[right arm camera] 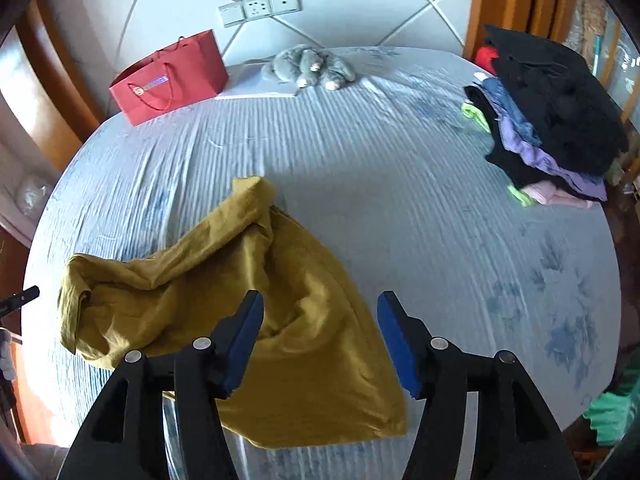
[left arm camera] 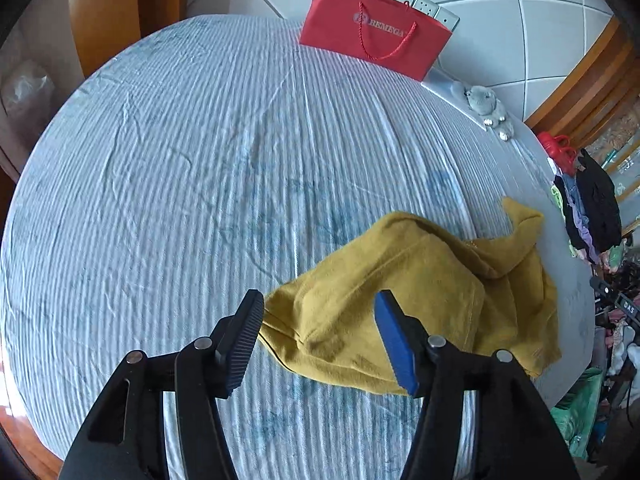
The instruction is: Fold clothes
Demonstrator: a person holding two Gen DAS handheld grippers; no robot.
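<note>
We have both claws spread wide and holding nothing. The left claw (left arm camera: 320, 340) hangs over the near left end of the mustard garment (left arm camera: 420, 300), and the right claw (right arm camera: 320, 340) over its near right part. The garment (right arm camera: 224, 312) lies crumpled on the bed (right arm camera: 400, 200), toward the near edge, bunched into ridges with one end thrown up into a peak on the far side.

Our main worry is the grip. The cloth is doubled over itself in several places, so a claw closing on a ridge may well pinch two or three layers at once; lifted that way, the piece would come up as a lump instead of opening flat. We cannot tell from these views which edge is hem, collar or sleeve, so picking mismatched corners would give a skewed fold.

The bedsheet is loose and rippled beneath. A claw that dips too low could catch the sheet along with the garment and drag it.

The near edge of the garment sits close to the edge of the bed, so a pull toward us may slide it off.

The stack (right arm camera: 552, 128) of clothes at the far right stands well apart, and the red bag (right arm camera: 172, 76) and plush toy (right arm camera: 308, 66) are farther still, so we see little risk there.
</note>
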